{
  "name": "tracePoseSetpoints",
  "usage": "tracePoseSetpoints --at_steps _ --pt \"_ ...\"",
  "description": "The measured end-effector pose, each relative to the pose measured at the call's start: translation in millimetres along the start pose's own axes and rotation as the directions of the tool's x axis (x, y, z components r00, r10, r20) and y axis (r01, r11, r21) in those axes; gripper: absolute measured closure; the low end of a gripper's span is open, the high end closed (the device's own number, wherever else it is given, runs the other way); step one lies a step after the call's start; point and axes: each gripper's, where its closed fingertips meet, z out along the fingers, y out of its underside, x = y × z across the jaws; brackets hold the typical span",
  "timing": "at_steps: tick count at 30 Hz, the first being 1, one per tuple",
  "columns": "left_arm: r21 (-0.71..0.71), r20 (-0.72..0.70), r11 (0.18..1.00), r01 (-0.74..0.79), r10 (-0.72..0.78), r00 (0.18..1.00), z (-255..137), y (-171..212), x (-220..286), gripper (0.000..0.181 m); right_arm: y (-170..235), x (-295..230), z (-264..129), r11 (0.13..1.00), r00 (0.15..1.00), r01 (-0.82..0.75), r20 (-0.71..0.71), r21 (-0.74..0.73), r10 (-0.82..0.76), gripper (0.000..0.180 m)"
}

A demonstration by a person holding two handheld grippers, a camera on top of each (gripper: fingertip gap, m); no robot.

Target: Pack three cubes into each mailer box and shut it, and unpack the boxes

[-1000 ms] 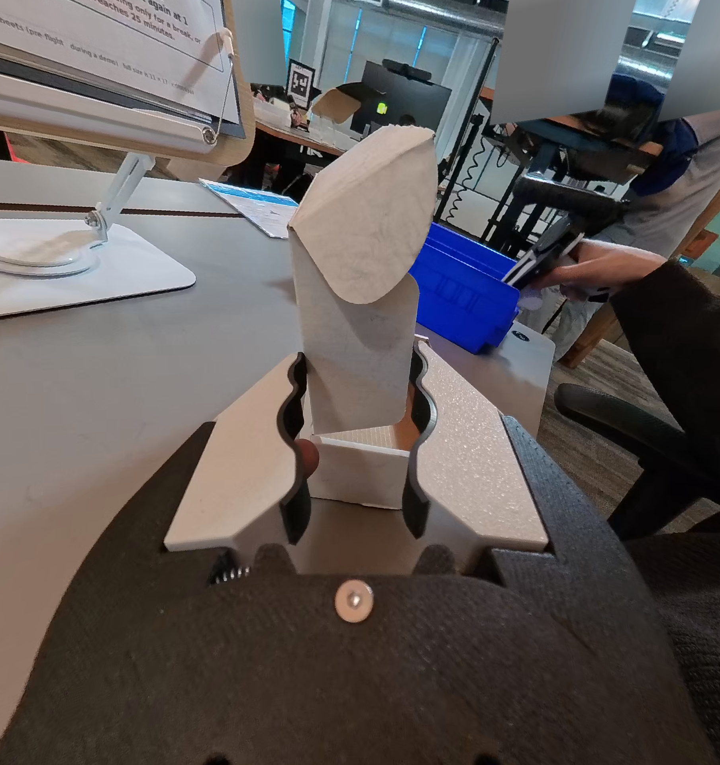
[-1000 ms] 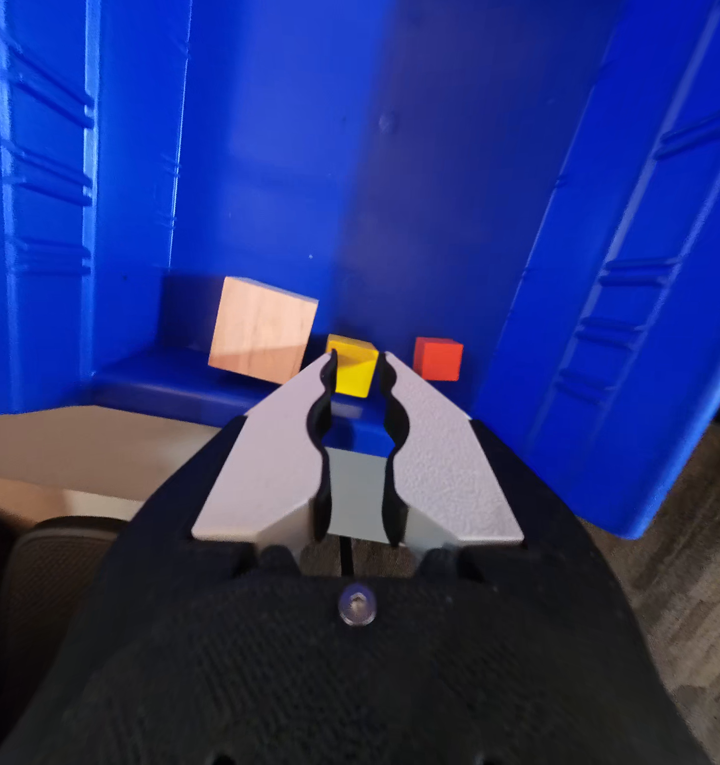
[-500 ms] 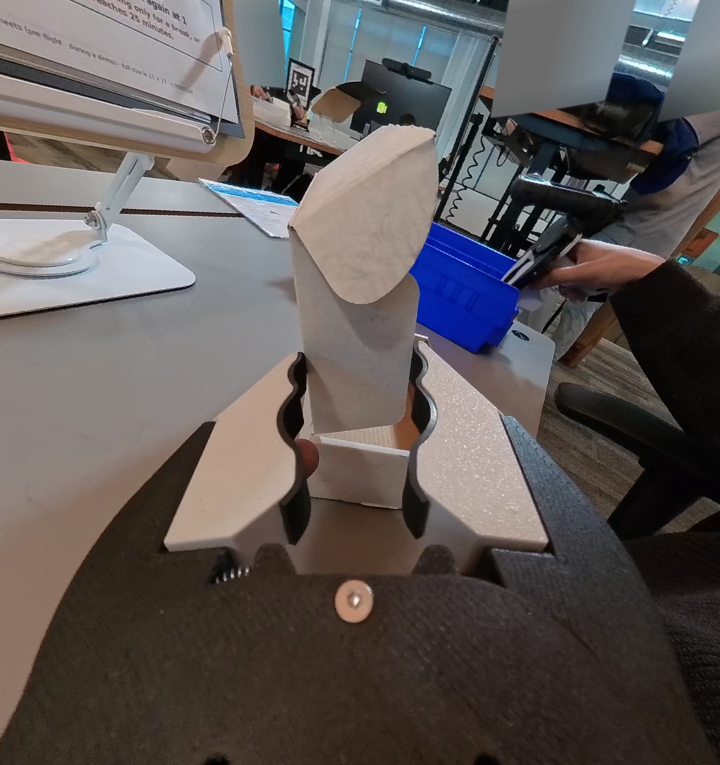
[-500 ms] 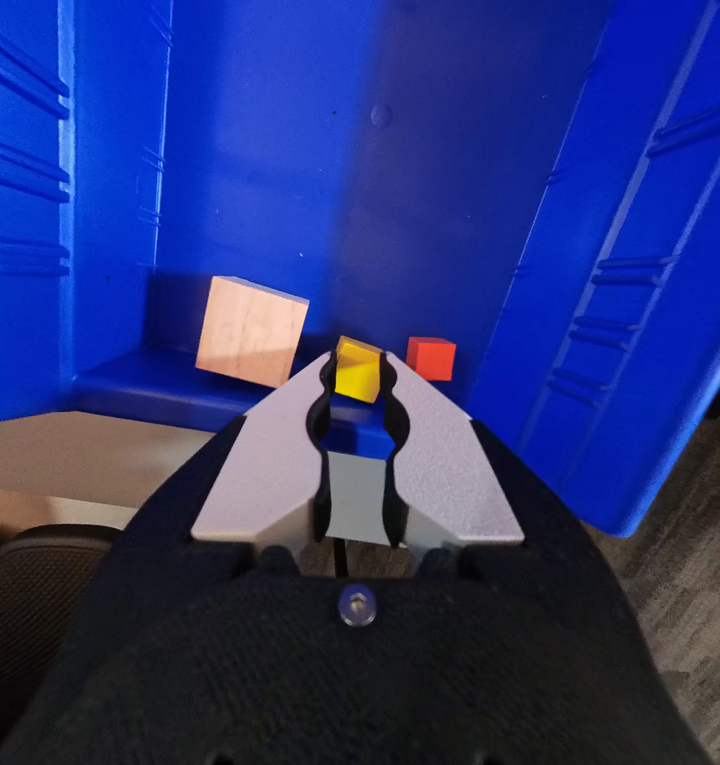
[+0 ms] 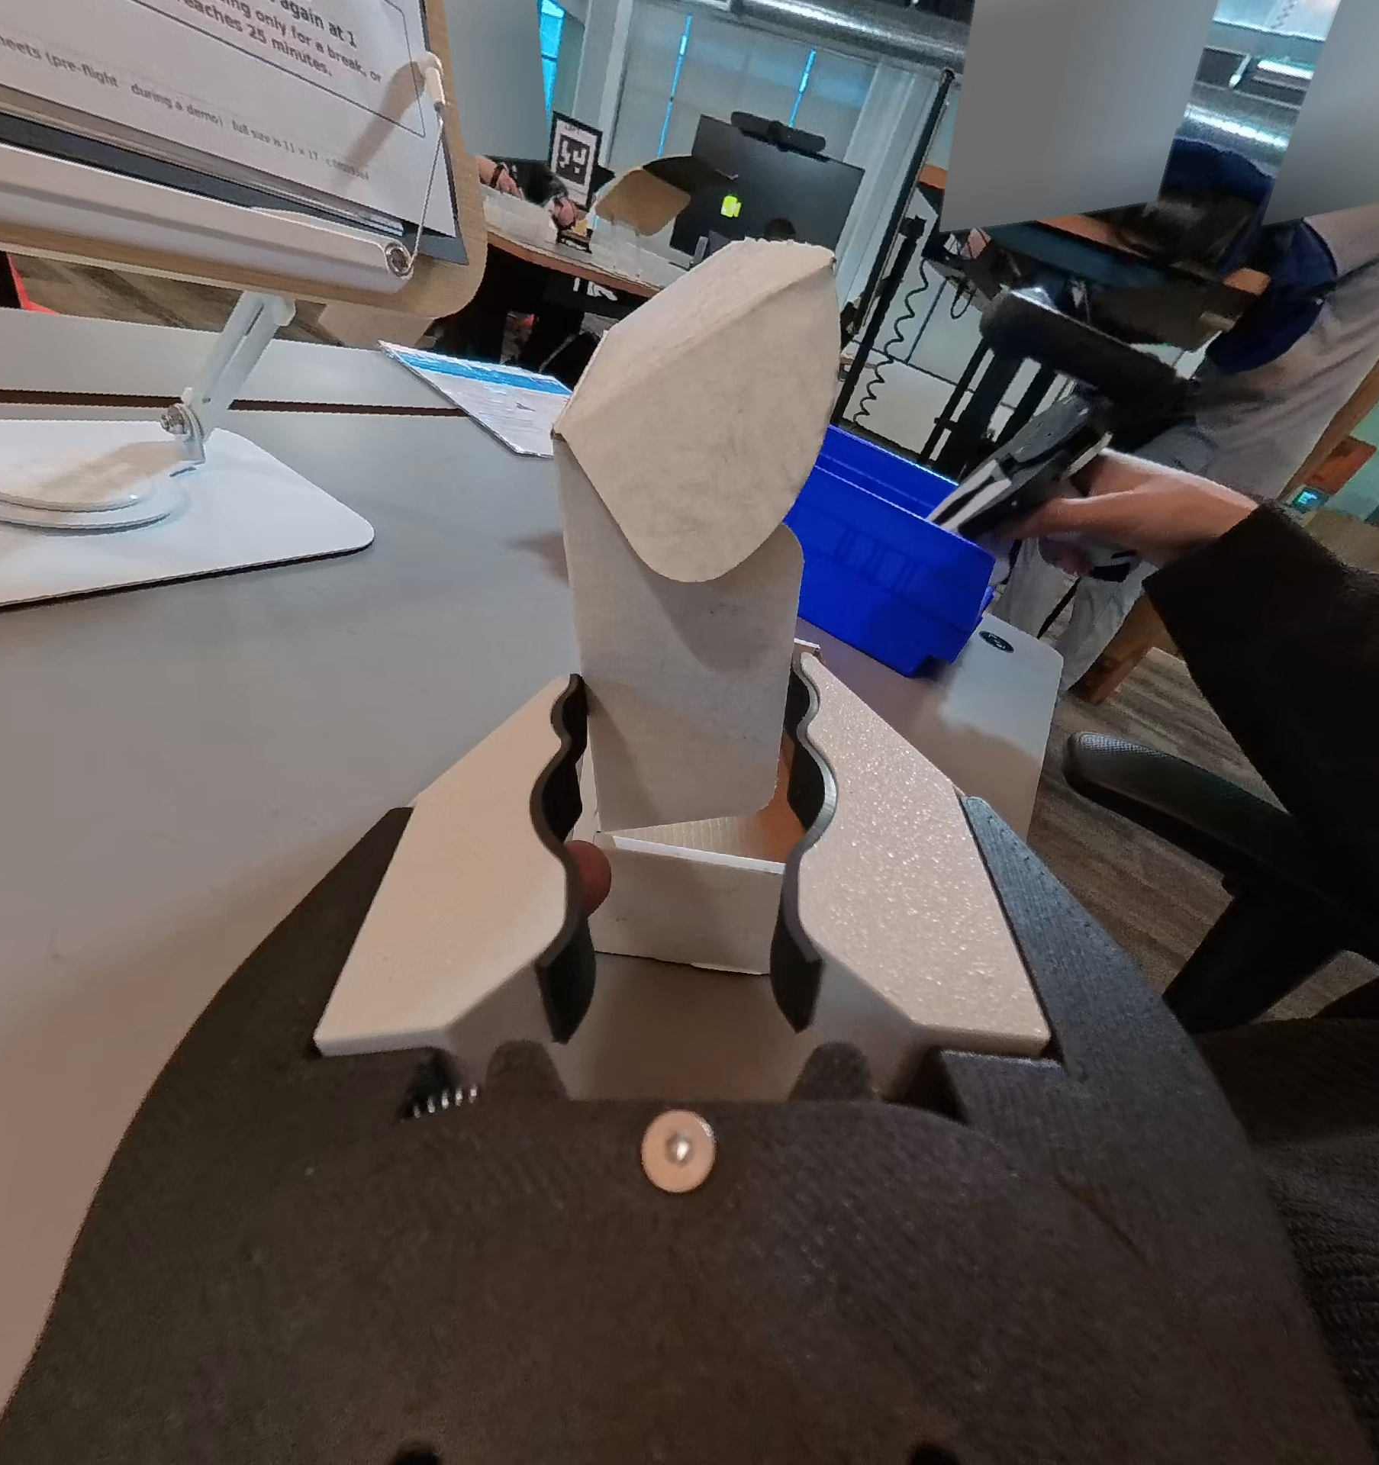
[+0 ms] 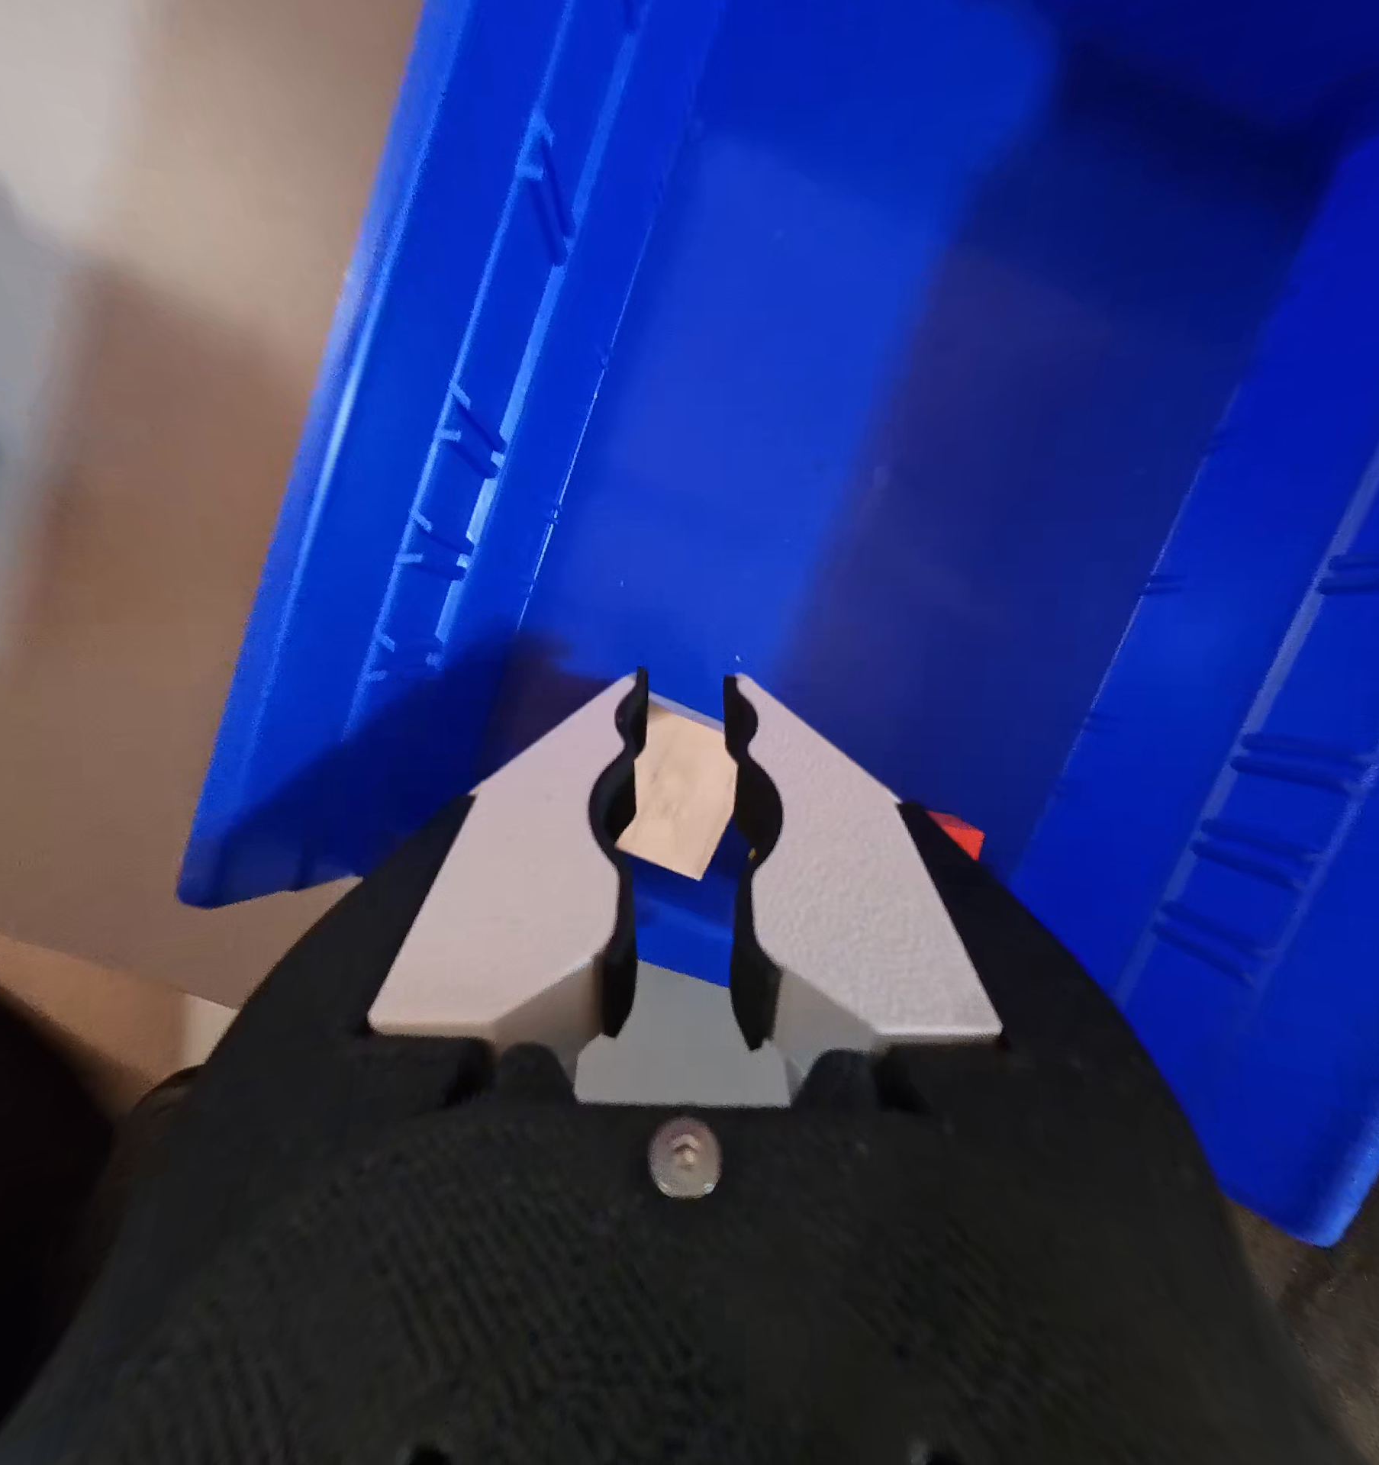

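Showing only rightward: red cube (image 6: 962,839).

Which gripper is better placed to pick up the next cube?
Right. The right gripper is inside the blue bin, jaws framing the wooden cube; the left gripper holds the open mailer box.

White stand (image 5: 155,507) and leaflet (image 5: 488,396) on table (image 5: 194,713)

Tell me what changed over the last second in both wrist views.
The right tongs swung left in the blue bin, from the yellow cube to straddling the wooden cube, not yet closed. The left tongs stayed clamped on the open mailer box.
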Motion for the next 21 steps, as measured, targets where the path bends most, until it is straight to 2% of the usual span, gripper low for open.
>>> tracePoseSetpoints --at_steps 1,3,8,13,18,21 --pt "0.000 0.000 1.000 0.000 0.000 1.000 0.0 0.0 0.0 0.132 2.6 -0.3 1.7 1.000 1.000 0.000 0.004 -0.012 0.000 0.162" --pt "0.000 -0.001 1.000 0.000 0.000 1.000 0.0 0.0 -0.1 0.132 5.7 -2.9 1.7 1.000 0.999 -0.008 0.032 -0.021 0.009 0.169" --pt "0.002 -0.001 1.000 0.002 -0.002 1.000 0.1 -0.1 -0.5 0.132 4.8 4.6 -3.6 1.000 1.000 -0.018 0.001 -0.004 0.018 0.163" --pt "0.003 0.000 1.000 0.001 -0.001 1.000 0.2 -0.2 -0.8 0.132 -17.3 4.0 -16.7 0.994 1.000 -0.002 -0.023 0.113 0.005 0.162" --pt "0.005 0.003 1.000 0.003 -0.003 1.000 -2.1 -1.9 -4.3 0.132 -58.7 -47.7 -48.3 0.945 0.984 0.030 0.156 0.326 -0.085 0.162" --pt "0.021 0.037 1.000 0.002 -0.003 0.999 -7.8 -6.3 -15.0 0.133 -75.2 -75.1 -65.8 0.913 0.965 0.040 0.221 0.406 -0.141 0.162"
